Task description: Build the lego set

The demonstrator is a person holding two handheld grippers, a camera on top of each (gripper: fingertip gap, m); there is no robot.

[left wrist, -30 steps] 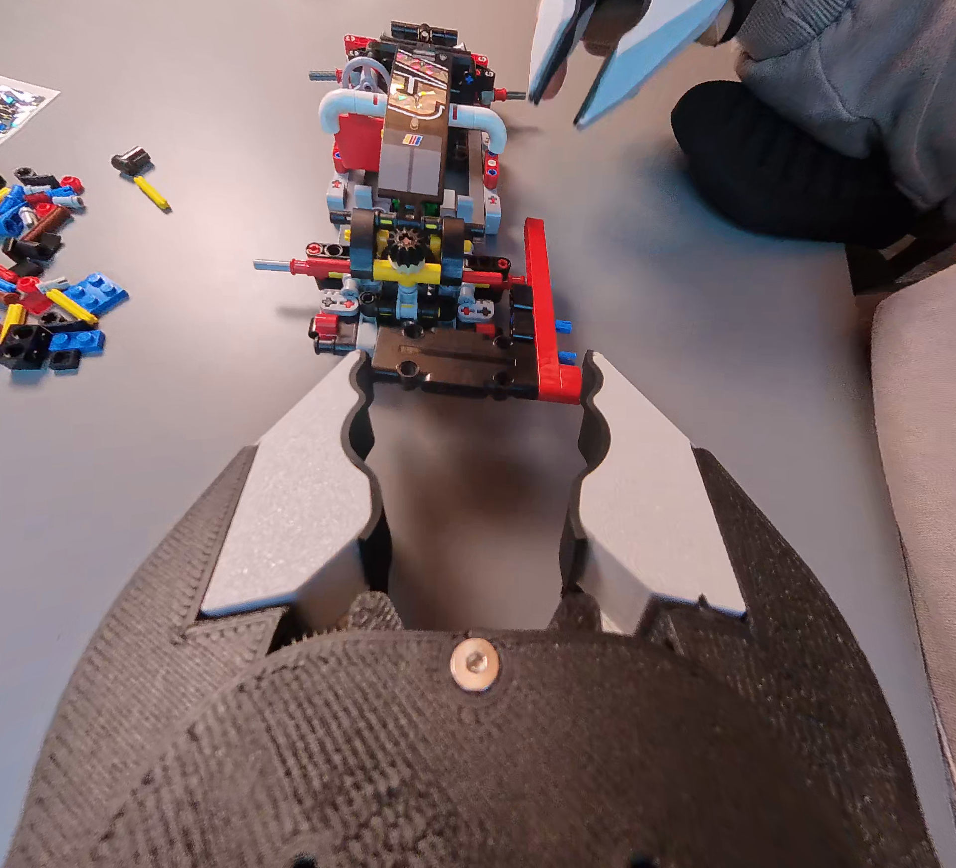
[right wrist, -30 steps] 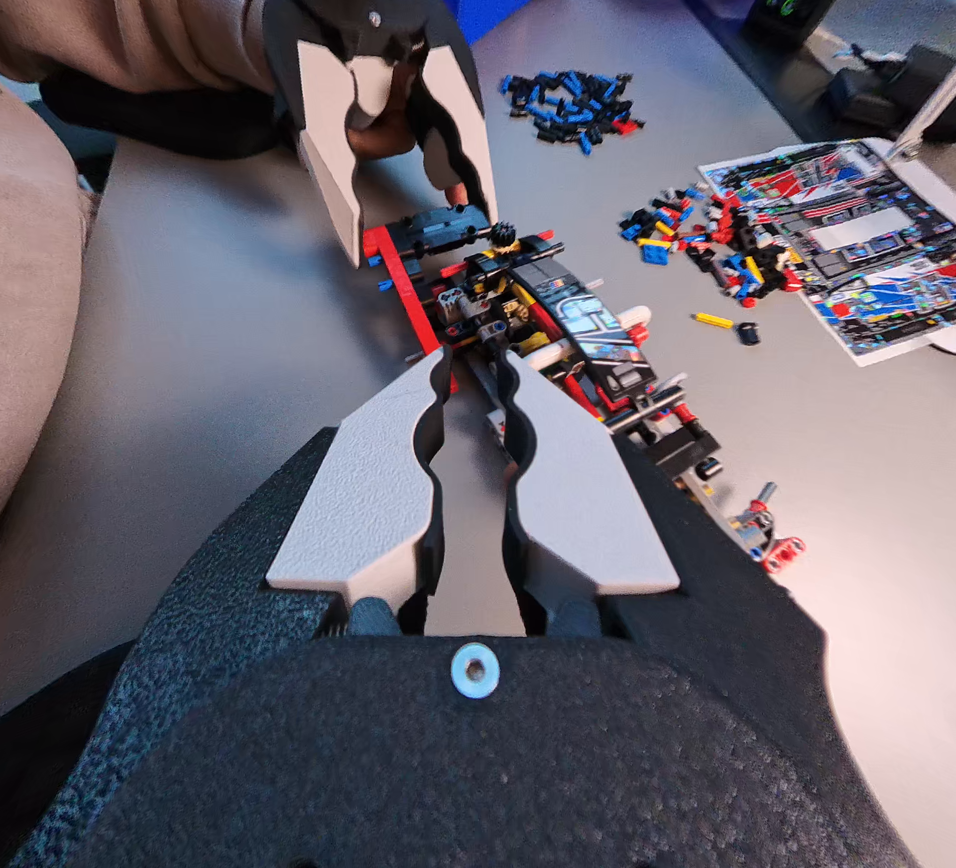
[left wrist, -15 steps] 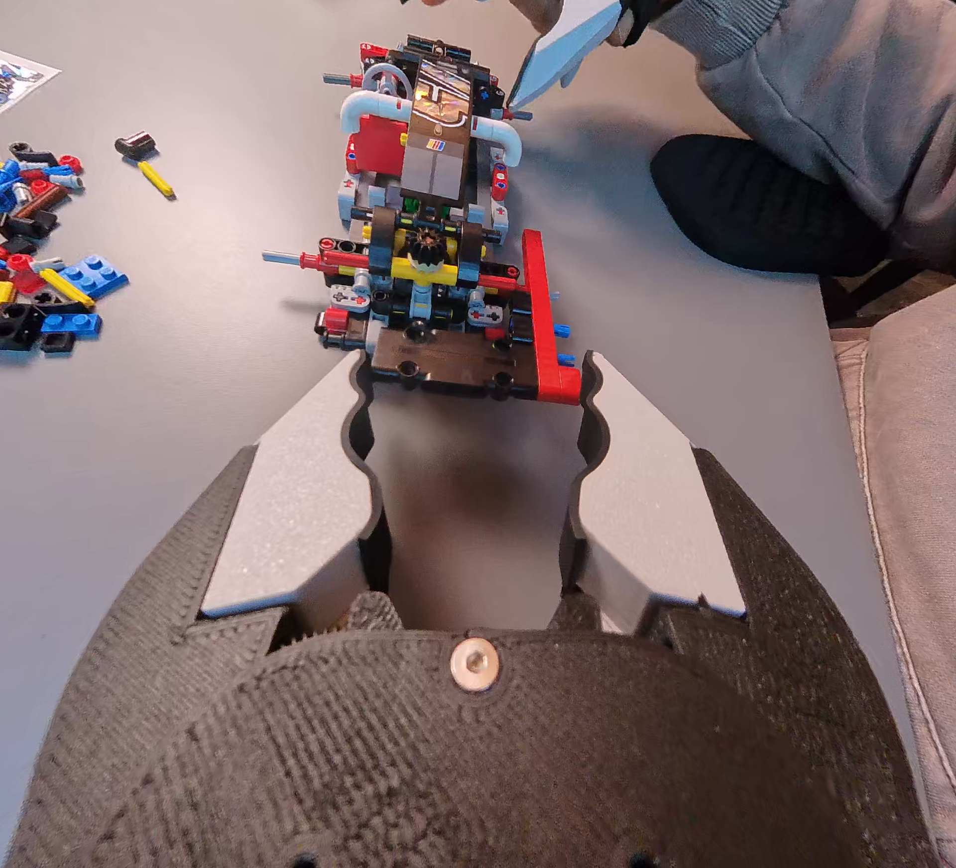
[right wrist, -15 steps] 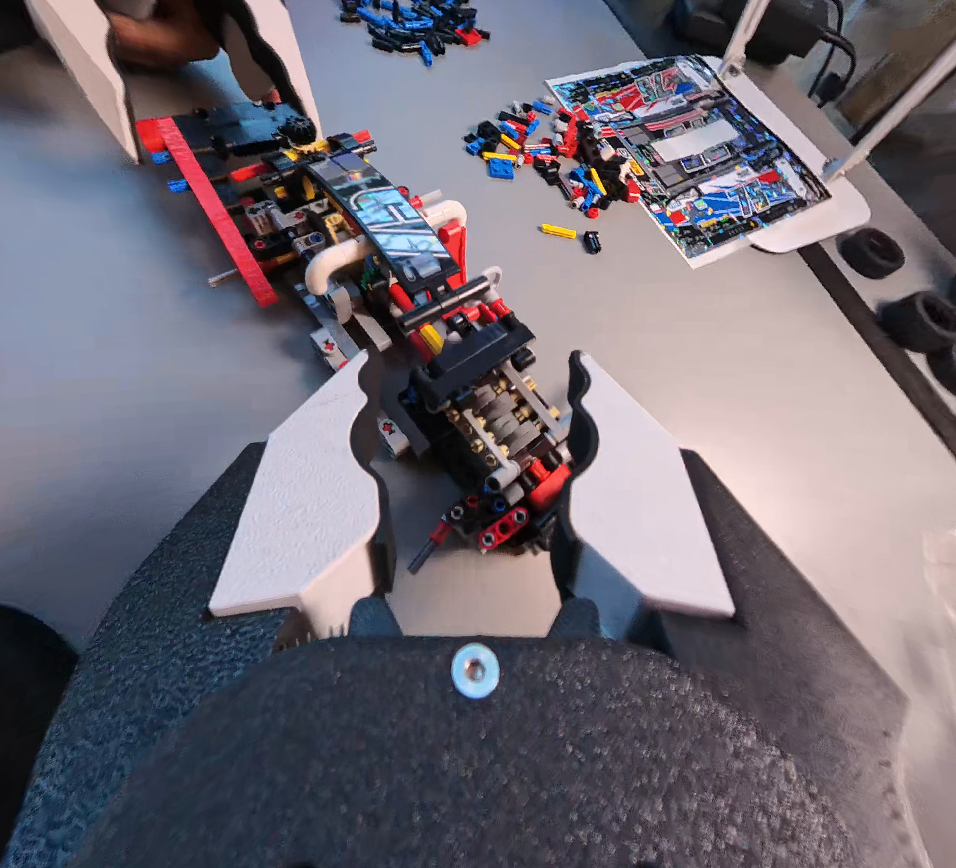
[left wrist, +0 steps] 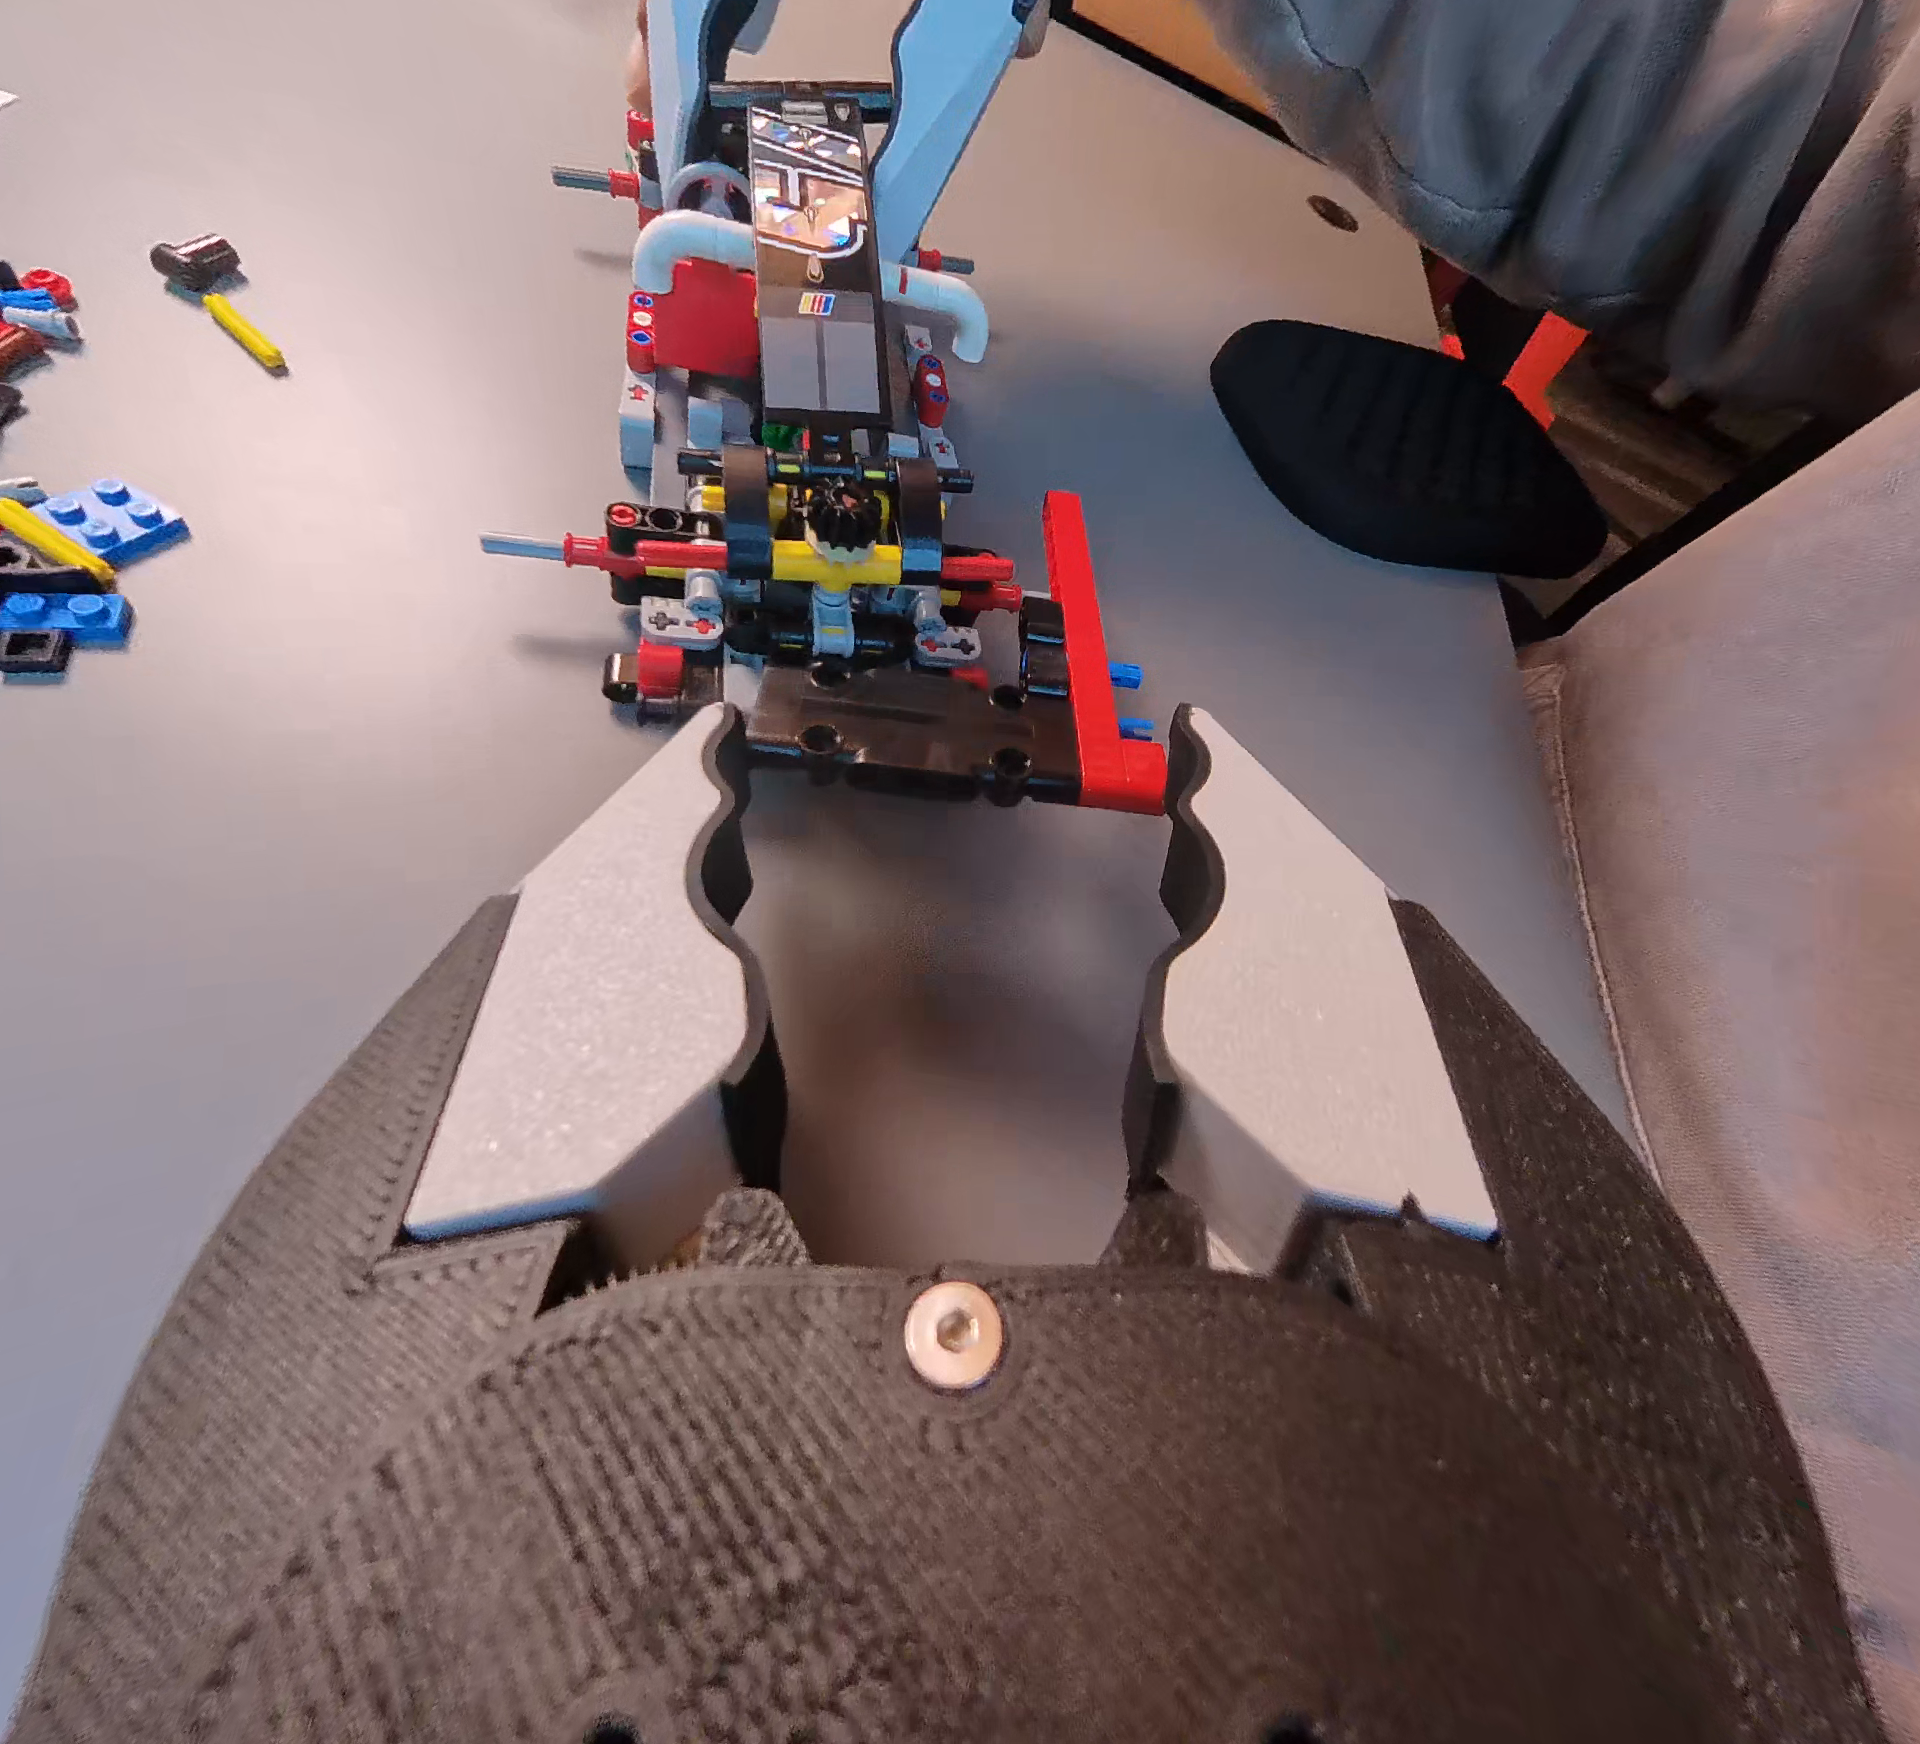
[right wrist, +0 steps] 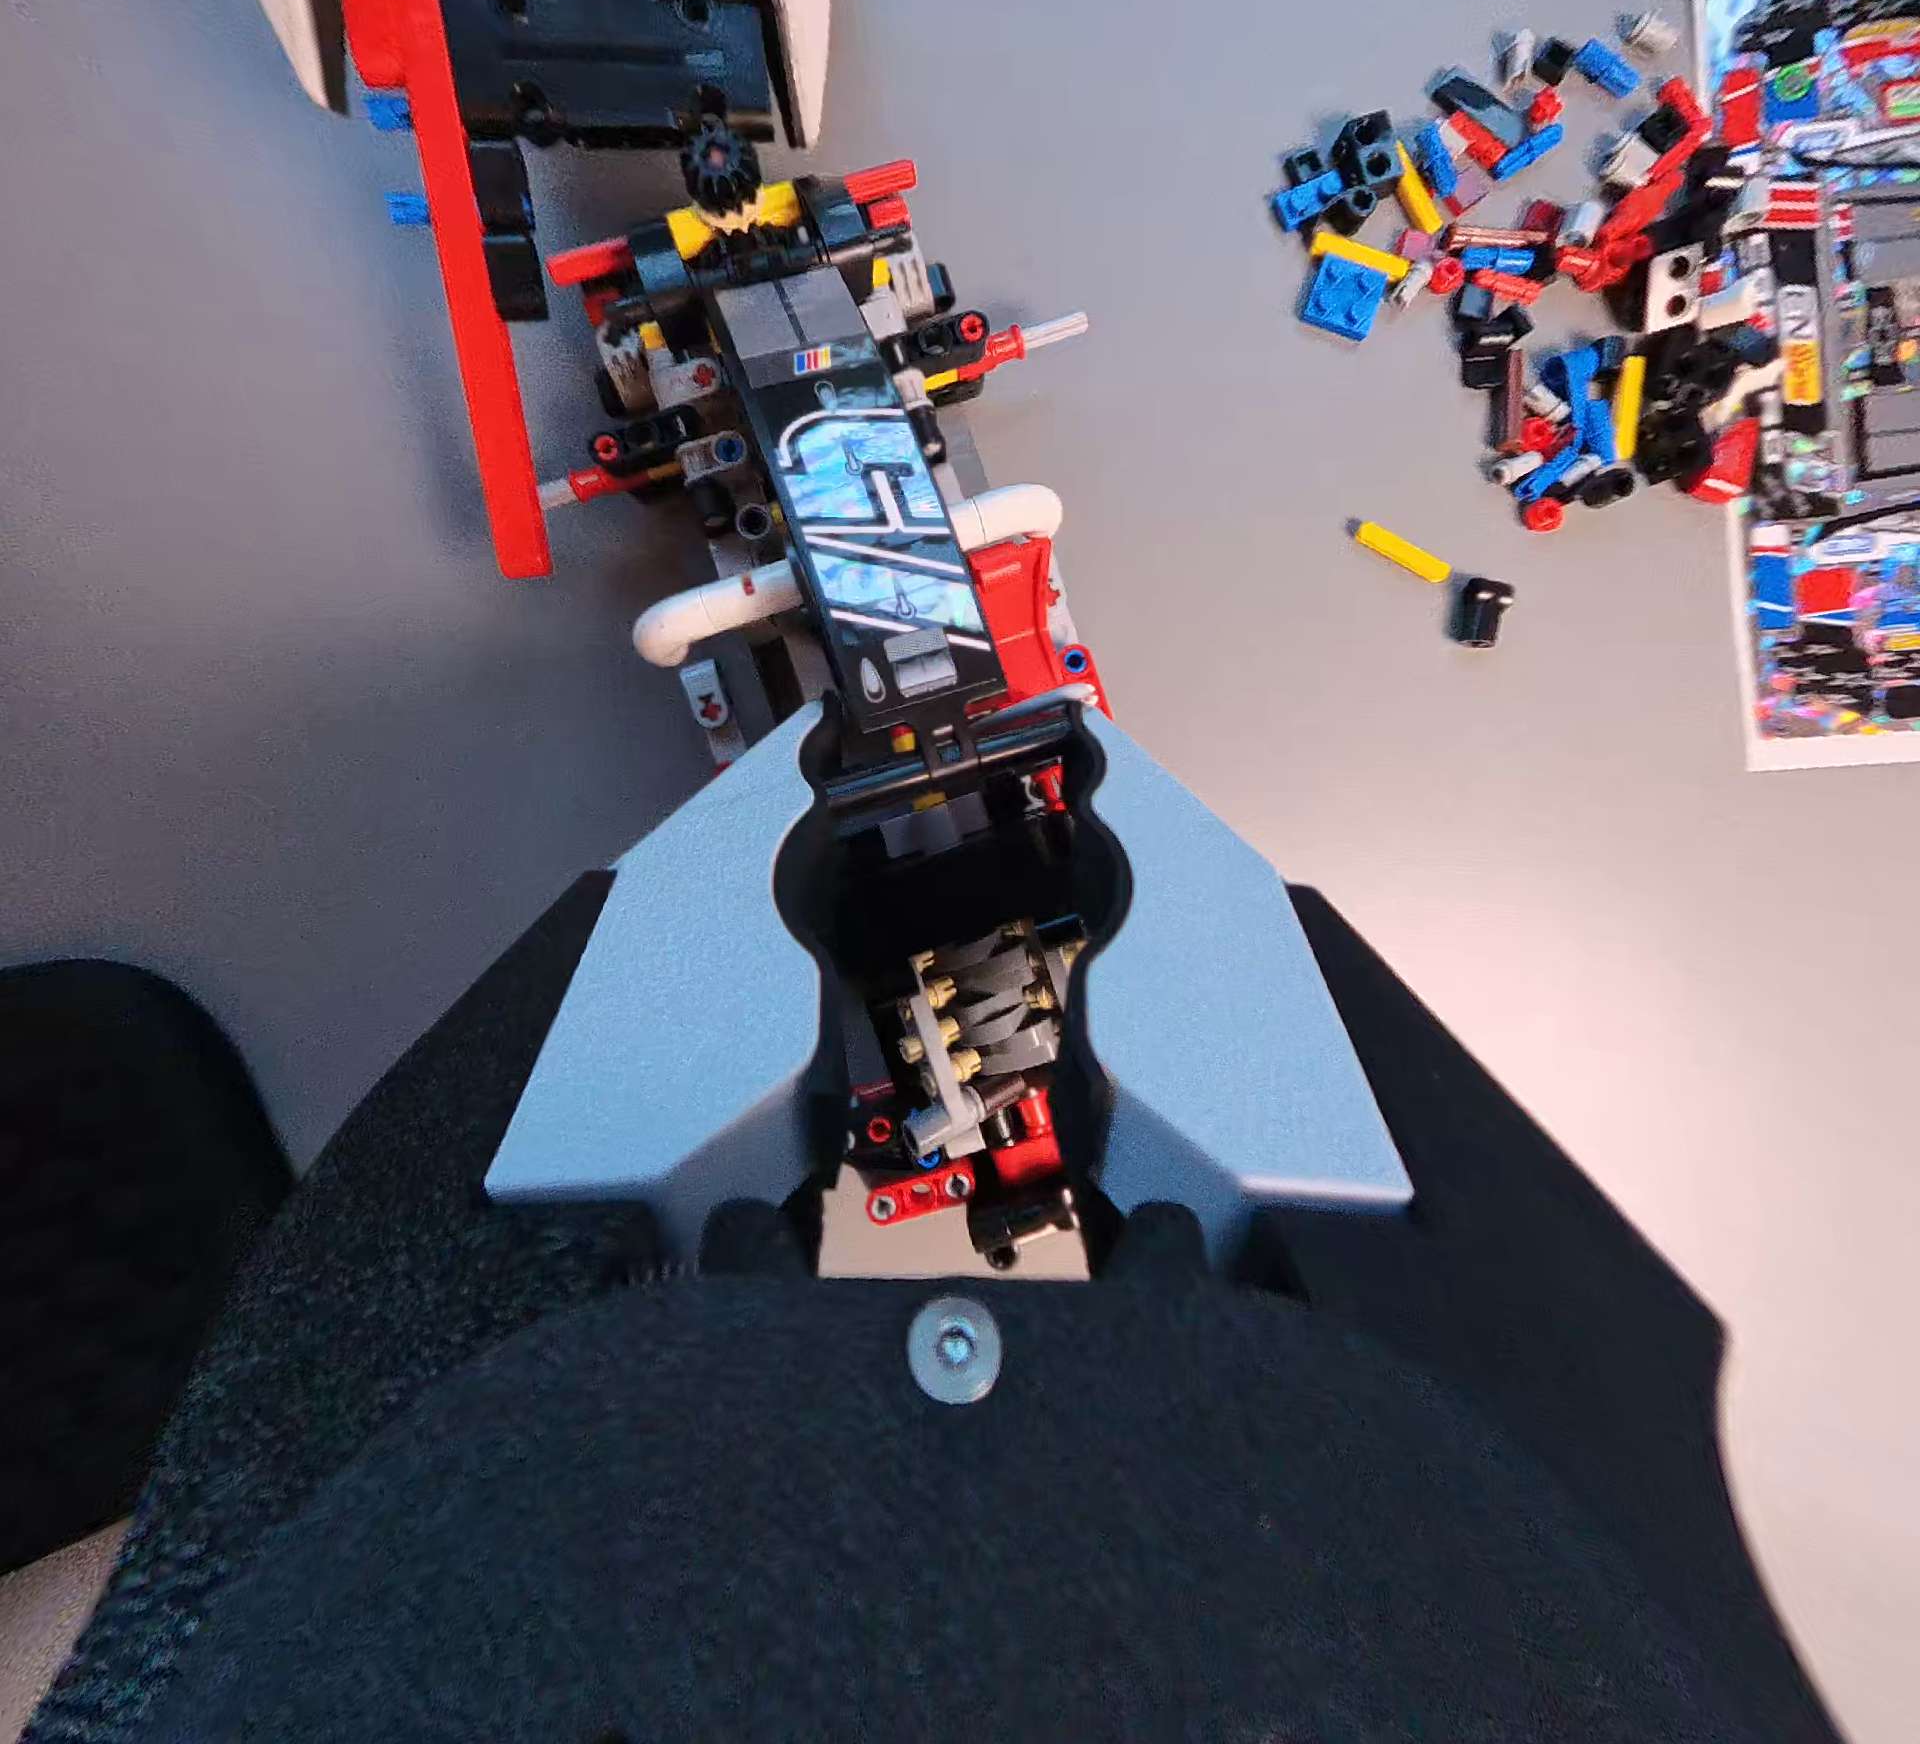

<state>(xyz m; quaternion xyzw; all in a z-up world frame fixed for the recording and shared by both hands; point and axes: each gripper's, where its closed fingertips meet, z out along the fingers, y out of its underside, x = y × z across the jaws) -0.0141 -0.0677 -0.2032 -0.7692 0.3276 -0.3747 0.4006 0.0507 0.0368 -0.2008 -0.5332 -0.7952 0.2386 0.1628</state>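
Observation:
A partly built lego car [left wrist: 821,344] lies lengthwise on the grey table, with a black decorated top panel, white curved tubes and a red beam [left wrist: 1081,634] along one side of its front. My left gripper [left wrist: 956,738] is open, and its fingertips flank the black front plate. My right gripper [right wrist: 951,738] is closed around the car's [right wrist: 873,499] rear, with the engine block between its fingers. In the left wrist view the right gripper [left wrist: 784,198] straddles the far end. In the right wrist view the left gripper [right wrist: 566,115] shows at the top.
Loose lego pieces [right wrist: 1558,271] lie in a pile beside a colourful printed sheet [right wrist: 1829,344]. A yellow axle [right wrist: 1397,548] and a black connector [right wrist: 1481,611] lie apart from the pile. A black pad [left wrist: 1403,447] sits at the table edge near a person's grey sleeve [left wrist: 1558,32]. Some 12 cm of space lies between my two pairs of fingers. The yellow axle [right wrist: 1397,548] is about 10 cm from my right fingertips. Look for it in the left wrist view [left wrist: 242,323] too.
My right gripper swung from the car's side to its rear end, came down over it and narrowed around it. My left gripper stayed open at the front plate.

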